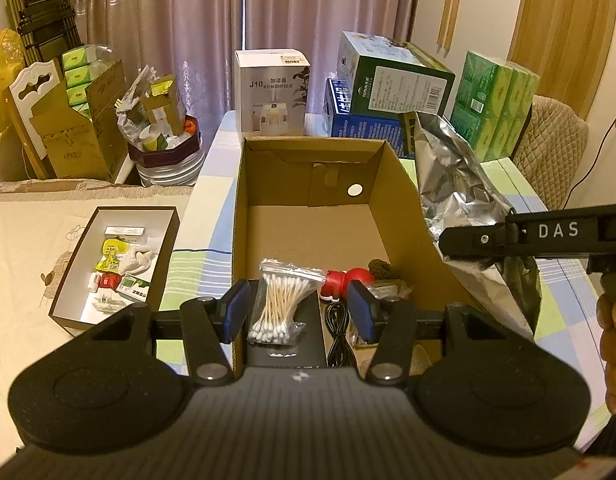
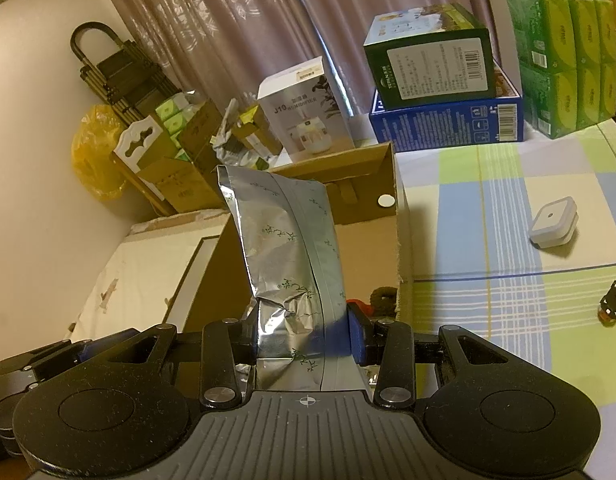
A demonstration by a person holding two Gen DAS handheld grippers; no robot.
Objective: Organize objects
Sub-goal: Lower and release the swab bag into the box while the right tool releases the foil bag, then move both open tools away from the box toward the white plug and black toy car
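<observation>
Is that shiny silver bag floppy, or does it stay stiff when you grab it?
Probably in between. The silver bag stands upright above the right gripper, so it seems to hold some shape. Its foil is crumpled where the jaws pinch it, so it likely dents easily. It looks smooth, maybe a bit slippery.

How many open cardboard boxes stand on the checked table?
1: the big cardboard box holding the cotton swabs, left of the silver foil bag gripped by the right gripper. Others may be hidden.

A lived-in home room: pink curtains (image 1: 211,32) behind a table with a checked tablecloth (image 2: 508,208), stacked tissue packs (image 1: 496,108), a humidifier box (image 1: 271,92), a wooden wardrobe (image 1: 568,32).
</observation>
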